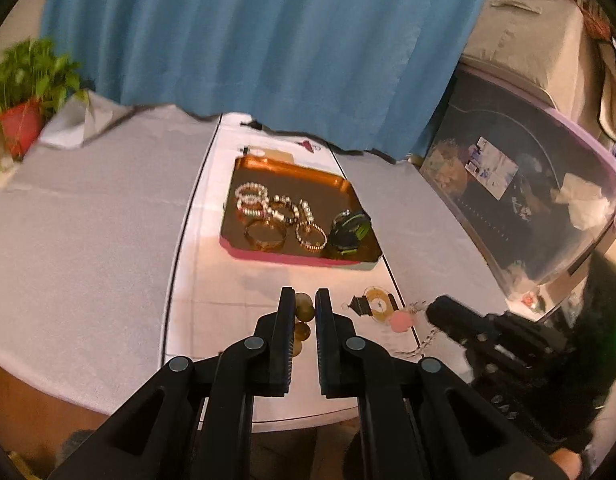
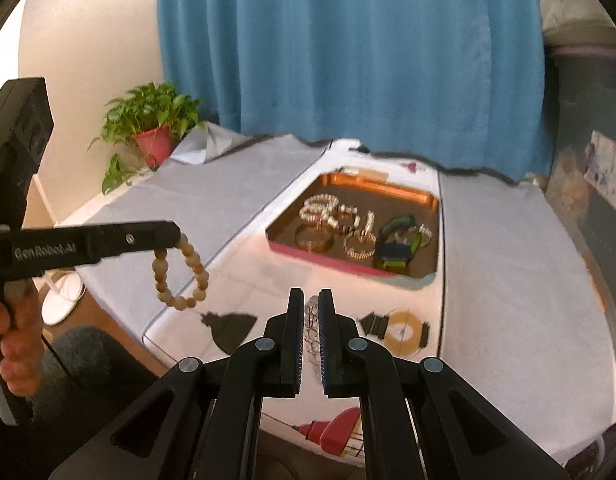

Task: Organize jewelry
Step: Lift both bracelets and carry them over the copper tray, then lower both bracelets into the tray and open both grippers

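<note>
- The left gripper is closed on a wooden bead bracelet; in the right wrist view the loop hangs free from its fingertips, clear of the tabletop.
- The right gripper is closed on a clear crystal bead bracelet, whose beads show in the narrow gap between its jaws.
- In the left wrist view a chain-like strand hangs under the right gripper; what it belongs to I cannot tell.
- A hand grips the left gripper's handle at the left edge of the right wrist view.
- A tray with an orange rim and a pink front wall sits on the white printed strip down the middle of the tabletop, towards its far edge.
- In the tray lie several beaded bracelets, a gold bangle near the front wall, a thin beaded bangle beside it, and a black and green wristband at the front right corner.
- A potted plant in a red pot stands past the far left corner of the tabletop, and a blue curtain hangs behind the far edge.
</note>
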A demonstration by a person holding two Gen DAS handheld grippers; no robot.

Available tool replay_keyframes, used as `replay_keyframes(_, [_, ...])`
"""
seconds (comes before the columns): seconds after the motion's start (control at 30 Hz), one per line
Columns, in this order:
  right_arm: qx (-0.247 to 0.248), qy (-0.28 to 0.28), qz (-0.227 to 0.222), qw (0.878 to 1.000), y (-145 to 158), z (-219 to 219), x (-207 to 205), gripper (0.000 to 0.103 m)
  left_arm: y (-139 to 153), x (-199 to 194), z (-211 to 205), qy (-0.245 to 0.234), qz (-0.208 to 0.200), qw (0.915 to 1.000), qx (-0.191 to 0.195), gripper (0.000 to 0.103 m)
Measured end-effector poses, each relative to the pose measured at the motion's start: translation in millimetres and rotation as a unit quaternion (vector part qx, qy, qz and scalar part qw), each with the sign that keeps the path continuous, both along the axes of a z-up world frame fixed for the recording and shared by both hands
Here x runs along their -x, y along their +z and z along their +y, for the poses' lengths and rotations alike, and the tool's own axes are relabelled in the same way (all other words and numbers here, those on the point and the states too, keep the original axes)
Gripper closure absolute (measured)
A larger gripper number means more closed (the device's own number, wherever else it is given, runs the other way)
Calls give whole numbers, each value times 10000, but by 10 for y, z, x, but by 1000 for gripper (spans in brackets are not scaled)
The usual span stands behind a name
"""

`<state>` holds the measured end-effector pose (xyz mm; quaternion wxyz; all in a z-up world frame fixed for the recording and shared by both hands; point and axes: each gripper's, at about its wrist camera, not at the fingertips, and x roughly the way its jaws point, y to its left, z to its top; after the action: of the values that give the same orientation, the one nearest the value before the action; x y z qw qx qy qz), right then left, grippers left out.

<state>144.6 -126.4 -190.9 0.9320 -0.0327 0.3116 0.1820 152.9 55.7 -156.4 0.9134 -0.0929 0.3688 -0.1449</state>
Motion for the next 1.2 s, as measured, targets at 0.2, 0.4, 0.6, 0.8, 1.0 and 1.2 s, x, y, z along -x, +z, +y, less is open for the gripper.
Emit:
replay_keyframes(0.2, [-244, -174, -199, 9994, 477, -12, 174, 96, 377, 187, -110, -46, -435, 9989, -158, 96])
replay_keyframes(0.4, [-244, -304, -513, 9979, 902, -19, 418, 96, 847, 472, -238, -371, -869, 9955, 120, 96])
replay_keyframes(0.6, [-242, -291, -812, 9960, 1206, -10, 636, 96, 1140, 607, -395, -579, -1272, 9901, -114, 96])
replay_keyframes(0.8, [-229, -341, -978, 9944, 1348, 3, 591, 96, 1115, 419, -434, -681, -1269, 9893, -218, 96])
replay_keyframes(1.0, [-186, -360, -888, 9952, 1298, 29, 240, 96, 974, 36, -337, -591, -1081, 9919, -303, 96])
replay_keyframes(1.2, [-178, -499, -702, 9961, 1038, 25, -339, 96, 672, -556, -113, -356, -754, 9960, -320, 96])
